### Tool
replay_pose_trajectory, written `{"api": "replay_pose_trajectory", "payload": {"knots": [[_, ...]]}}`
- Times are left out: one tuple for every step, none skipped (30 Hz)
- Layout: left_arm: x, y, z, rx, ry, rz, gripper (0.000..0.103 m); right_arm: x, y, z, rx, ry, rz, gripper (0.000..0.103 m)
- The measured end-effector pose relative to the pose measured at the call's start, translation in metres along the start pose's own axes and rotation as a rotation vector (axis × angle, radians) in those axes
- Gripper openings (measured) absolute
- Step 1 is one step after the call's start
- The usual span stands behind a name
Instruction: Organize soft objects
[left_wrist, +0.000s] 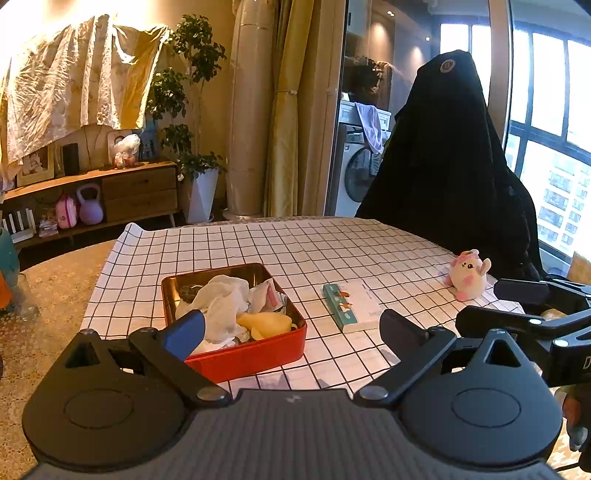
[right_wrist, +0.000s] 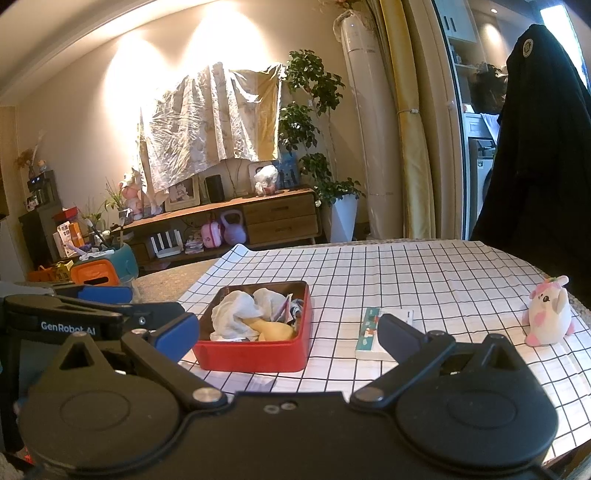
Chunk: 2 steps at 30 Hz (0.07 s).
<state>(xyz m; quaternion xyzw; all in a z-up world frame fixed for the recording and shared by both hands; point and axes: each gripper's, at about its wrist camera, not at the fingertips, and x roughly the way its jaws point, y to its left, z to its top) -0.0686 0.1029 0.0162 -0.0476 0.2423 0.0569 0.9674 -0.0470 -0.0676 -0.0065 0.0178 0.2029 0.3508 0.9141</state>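
Observation:
A red tin box (left_wrist: 258, 354) (right_wrist: 255, 356) sits on the checked tablecloth and holds a white cloth (left_wrist: 221, 302) (right_wrist: 236, 314), a yellow soft toy (left_wrist: 266, 323) (right_wrist: 275, 328) and other small items. A pink-and-white plush toy (left_wrist: 469, 275) (right_wrist: 548, 314) stands upright at the table's right side. My left gripper (left_wrist: 291, 332) is open and empty, just in front of the box. My right gripper (right_wrist: 288, 338) is open and empty, also near the box. The right gripper shows at the right edge of the left wrist view (left_wrist: 517, 306); the left gripper shows at the left of the right wrist view (right_wrist: 110, 299).
A small teal-and-white booklet box (left_wrist: 352, 306) (right_wrist: 382, 332) lies between the tin and the plush. A chair draped in black cloth (left_wrist: 450, 158) (right_wrist: 535, 155) stands behind the table's right end. Orange and teal containers (right_wrist: 103, 267) stand off the cloth to the left.

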Motion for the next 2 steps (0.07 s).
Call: {"api": "replay_pose_trajectory", "payload": {"knots": [[-0.0002,-0.0003,0.0001,0.001,0.0,-0.001,0.101,-0.0002,-0.0001,-0.0001,0.001,-0.001,-0.002,0.103],[-0.0001,-0.0005,0.0,0.002,0.0,0.0,0.102,-0.0005,-0.0003,-0.0002,0.003,-0.001,-0.005,0.103]]}}
